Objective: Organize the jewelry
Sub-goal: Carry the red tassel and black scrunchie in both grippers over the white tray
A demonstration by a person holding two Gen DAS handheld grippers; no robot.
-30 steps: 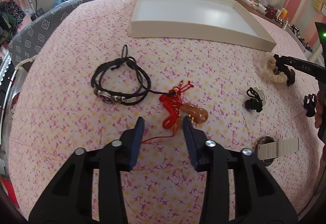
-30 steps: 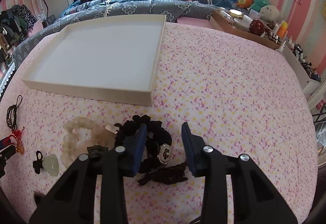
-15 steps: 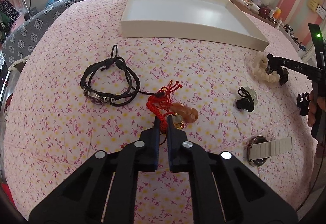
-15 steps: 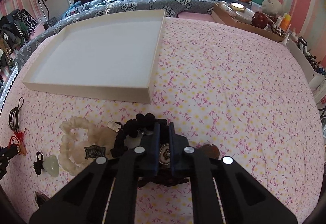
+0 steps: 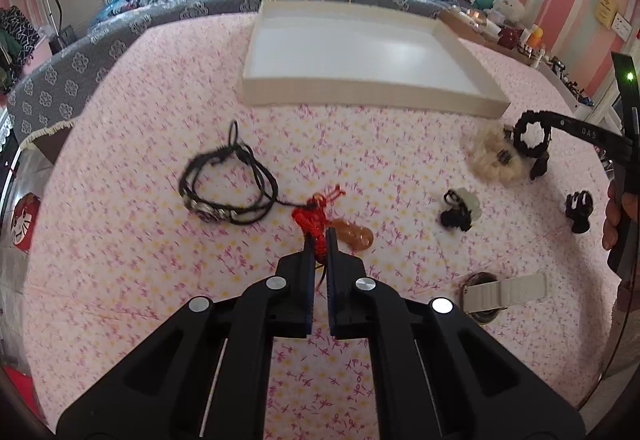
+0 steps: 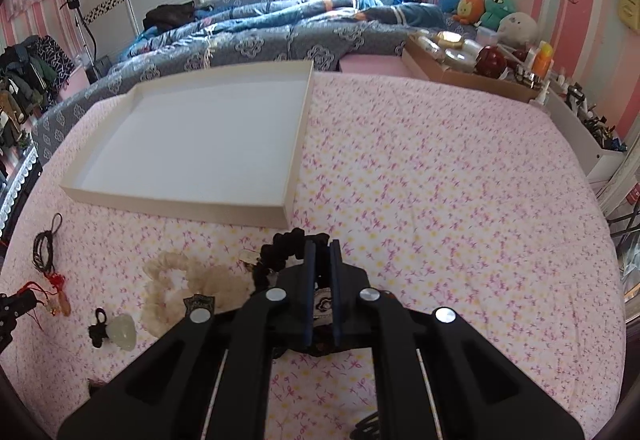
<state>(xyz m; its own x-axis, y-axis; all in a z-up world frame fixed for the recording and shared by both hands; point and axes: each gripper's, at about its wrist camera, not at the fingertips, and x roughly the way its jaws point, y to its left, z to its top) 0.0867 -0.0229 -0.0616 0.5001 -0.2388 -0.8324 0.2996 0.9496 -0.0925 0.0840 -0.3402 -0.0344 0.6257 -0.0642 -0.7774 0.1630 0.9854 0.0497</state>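
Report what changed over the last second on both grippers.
Both grippers went from open to shut. The left gripper closed on the red knotted charm; the right gripper closed on the black scrunchie and is lifting it. The white tray and black cord bracelet stayed put.

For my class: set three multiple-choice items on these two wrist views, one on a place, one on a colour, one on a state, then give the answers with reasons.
1. Where does the white tray lie relative to the jewelry?
A. Beyond it, nearer the bedding
B. Under it
C. On the floor

2. What colour is the knotted cord of the gourd charm?
A. Green
B. Red
C. White

3. How does the right gripper stand?
A. Wide open above the tray
B. Out of view
C. Shut on the black scrunchie bracelet

Answers:
1 A, the tray sits past every piece.
2 B, the red knot shows between the left gripper fingers.
3 C, its jaws pinch the black loop.
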